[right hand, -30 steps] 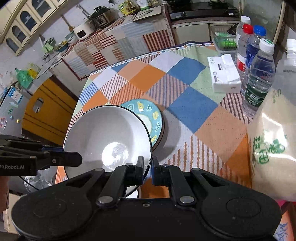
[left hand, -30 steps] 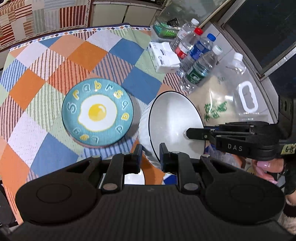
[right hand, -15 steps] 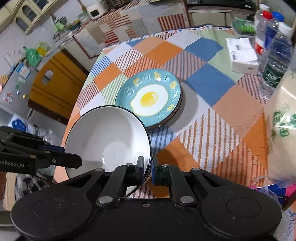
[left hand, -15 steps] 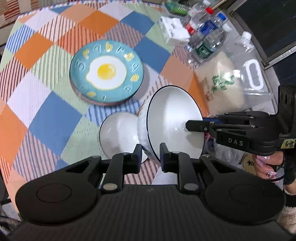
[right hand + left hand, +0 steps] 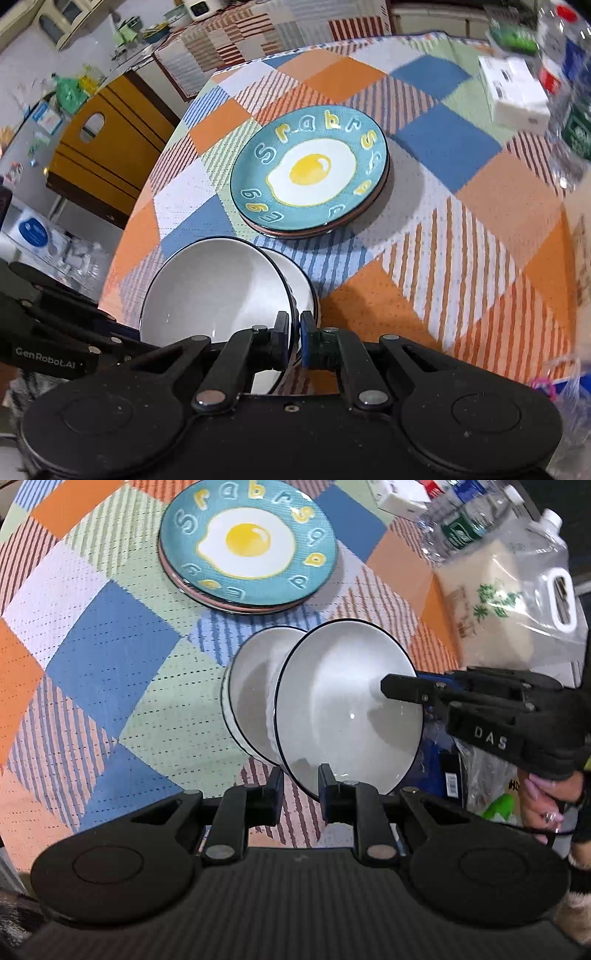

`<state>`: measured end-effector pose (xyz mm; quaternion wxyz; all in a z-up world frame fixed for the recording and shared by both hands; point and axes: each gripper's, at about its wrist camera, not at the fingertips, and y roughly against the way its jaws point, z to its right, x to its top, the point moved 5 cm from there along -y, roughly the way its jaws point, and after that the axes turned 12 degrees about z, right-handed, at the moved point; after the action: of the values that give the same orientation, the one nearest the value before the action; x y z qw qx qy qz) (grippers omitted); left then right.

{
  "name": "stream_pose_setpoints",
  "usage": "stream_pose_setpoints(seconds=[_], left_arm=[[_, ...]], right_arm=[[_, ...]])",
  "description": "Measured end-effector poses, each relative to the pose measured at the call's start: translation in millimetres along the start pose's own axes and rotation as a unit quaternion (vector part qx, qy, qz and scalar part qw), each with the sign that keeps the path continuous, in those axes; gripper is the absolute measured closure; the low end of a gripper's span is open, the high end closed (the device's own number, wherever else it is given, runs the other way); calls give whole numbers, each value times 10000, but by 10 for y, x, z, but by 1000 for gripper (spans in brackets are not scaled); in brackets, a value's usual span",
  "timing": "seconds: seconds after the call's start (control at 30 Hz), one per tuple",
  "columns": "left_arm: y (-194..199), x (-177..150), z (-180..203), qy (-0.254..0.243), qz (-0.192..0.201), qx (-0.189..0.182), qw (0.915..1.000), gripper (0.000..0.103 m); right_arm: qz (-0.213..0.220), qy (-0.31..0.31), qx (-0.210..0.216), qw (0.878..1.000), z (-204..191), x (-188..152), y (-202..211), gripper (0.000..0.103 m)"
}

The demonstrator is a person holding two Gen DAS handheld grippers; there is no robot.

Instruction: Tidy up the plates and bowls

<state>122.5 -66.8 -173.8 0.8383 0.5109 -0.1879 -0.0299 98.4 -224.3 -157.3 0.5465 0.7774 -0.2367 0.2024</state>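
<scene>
both tongs grip one white bowl (image 5: 347, 716) by its dark-lined rim: the left tongs (image 5: 300, 781) are clenched on the near edge with the rim between the fingers, and the right tongs (image 5: 294, 332) are pinched on the opposite edge. what has changed over the last second is the bowl's place. a second ago it hung tilted beside the egg plate (image 5: 247, 542), with no other bowl in sight; half a second ago a second white bowl (image 5: 251, 686) came into view below it on the bench (image 5: 110, 635); now the carried bowl has come down until it overlaps that second bowl, its underside looking close to or just inside the lower one's mouth. whether the two are touching i cannot tell. the carried bowl is tilted, not level. the egg plate sits unmoved on a stack of other plates (image 5: 317, 230), a little beyond the bowls on the checked cloth. judging from this, the plates are already gathered and the bowls are about to be nested; what remains is to level the bowl, seat it, and release both grips. the bottles (image 5: 465, 524) and rice bag (image 5: 509, 602) stand well to the right.
</scene>
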Motion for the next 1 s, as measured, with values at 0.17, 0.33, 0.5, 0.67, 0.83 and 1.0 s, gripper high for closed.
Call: stream_pose_setpoints(seconds=[0.17,0.33,0.5,0.67,0.83,1.0], left_arm=[[-107,15,-52,11,-73,123,9999,86],[-167,33,-108,139,-95,163,9997,86],[-216,26,-108,35,-102,331,9994,86],[-290,15,-162,144,-183,426,9988,85],[-223,33,-125,-134,7,378,9992,83],[-82,32,-114,-569,281,456,9969,82]], right_arm=[[86,172,-140,9997,-37,11,-105,93],[220,612,-325,9974,-130,-12,-139,94],[270,1096,-526,9922,-203,-74,-215,94],[314,1482,-632,9864,-271,-155,-319,93],[381,1741,-819,9806,-272,-197,-385,92],[536,1357,-725,9866,-208,-213,-360,89]])
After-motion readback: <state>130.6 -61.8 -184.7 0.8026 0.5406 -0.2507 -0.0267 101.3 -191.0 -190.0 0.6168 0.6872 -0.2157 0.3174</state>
